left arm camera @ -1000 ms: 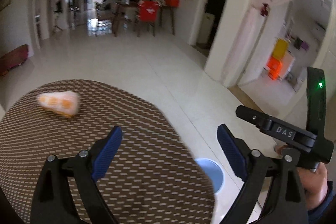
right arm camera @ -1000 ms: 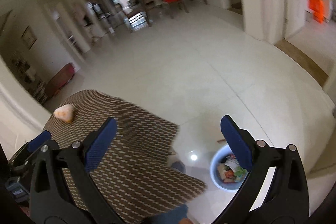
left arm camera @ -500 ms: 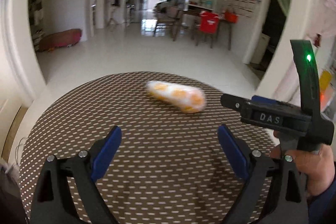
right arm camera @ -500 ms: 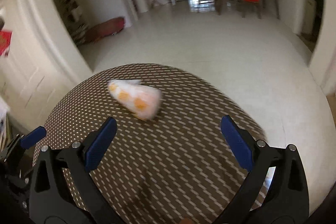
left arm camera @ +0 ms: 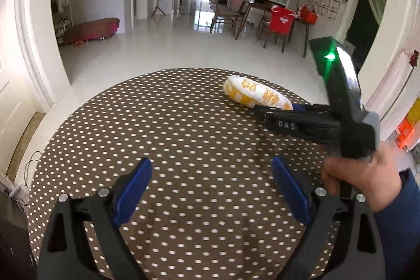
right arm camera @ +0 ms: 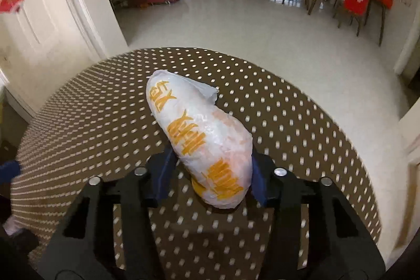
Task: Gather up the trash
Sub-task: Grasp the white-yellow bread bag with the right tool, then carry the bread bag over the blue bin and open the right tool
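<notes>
A white plastic bag with orange print lies on the round brown dotted table. My right gripper is shut on the near end of the bag, its blue pads pressed against both sides. In the left wrist view the same bag lies at the table's far right, with the right gripper's black body reaching onto it. My left gripper is open and empty over the near part of the table.
The table stands on a glossy white tile floor. A dining table with chairs and red bags stands far back right. A dark red bench lies at the far left wall. White door frames flank both sides.
Both grippers swung left from the floor and blue bin to the table. My right gripper moved in on the bag and closed on it. The left gripper stayed open.
</notes>
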A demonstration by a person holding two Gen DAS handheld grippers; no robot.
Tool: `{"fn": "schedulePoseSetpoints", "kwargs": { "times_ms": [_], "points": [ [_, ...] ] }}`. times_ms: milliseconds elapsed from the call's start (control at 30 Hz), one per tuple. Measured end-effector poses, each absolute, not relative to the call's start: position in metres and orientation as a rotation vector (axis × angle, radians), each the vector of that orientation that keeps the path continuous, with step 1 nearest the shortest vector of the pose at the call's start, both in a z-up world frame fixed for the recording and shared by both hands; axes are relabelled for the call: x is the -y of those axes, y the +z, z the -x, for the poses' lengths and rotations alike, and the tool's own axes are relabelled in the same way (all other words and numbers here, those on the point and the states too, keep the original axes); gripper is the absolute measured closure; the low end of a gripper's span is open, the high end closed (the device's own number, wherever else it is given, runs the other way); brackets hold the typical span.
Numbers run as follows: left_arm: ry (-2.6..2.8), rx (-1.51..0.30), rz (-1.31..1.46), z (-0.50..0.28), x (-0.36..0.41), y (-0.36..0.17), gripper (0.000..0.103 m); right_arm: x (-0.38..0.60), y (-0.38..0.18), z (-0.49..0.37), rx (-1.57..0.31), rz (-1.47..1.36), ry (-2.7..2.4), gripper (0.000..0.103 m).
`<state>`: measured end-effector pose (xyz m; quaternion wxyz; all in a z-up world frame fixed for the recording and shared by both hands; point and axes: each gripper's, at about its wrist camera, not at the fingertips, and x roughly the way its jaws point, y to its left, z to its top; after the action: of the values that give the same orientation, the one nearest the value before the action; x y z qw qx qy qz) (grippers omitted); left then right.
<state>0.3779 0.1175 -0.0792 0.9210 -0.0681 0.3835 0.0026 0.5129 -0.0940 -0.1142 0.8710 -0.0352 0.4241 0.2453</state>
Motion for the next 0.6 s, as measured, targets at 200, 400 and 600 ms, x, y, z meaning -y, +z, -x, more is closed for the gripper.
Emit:
{"fn": "schedulePoseSetpoints", "kwargs": {
  "times_ms": [200,400,600],
  "points": [
    [-0.097,-0.776,0.083,-0.370,-0.055,-0.073,0.012,0.225,-0.087,-0.441,-0.791,-0.164,0.404,0.055],
    [-0.250,-0.756,0.022,-0.346,0.034,-0.076,0.012,0.393,-0.108,-0.339,-0.781,-0.312,0.114,0.055],
    [-0.330,-0.768,-0.024,-0.323,0.091,-0.087,0.012,0.496,-0.206,-0.286,-0.968,-0.407,-0.106,0.053]
  ]
}}
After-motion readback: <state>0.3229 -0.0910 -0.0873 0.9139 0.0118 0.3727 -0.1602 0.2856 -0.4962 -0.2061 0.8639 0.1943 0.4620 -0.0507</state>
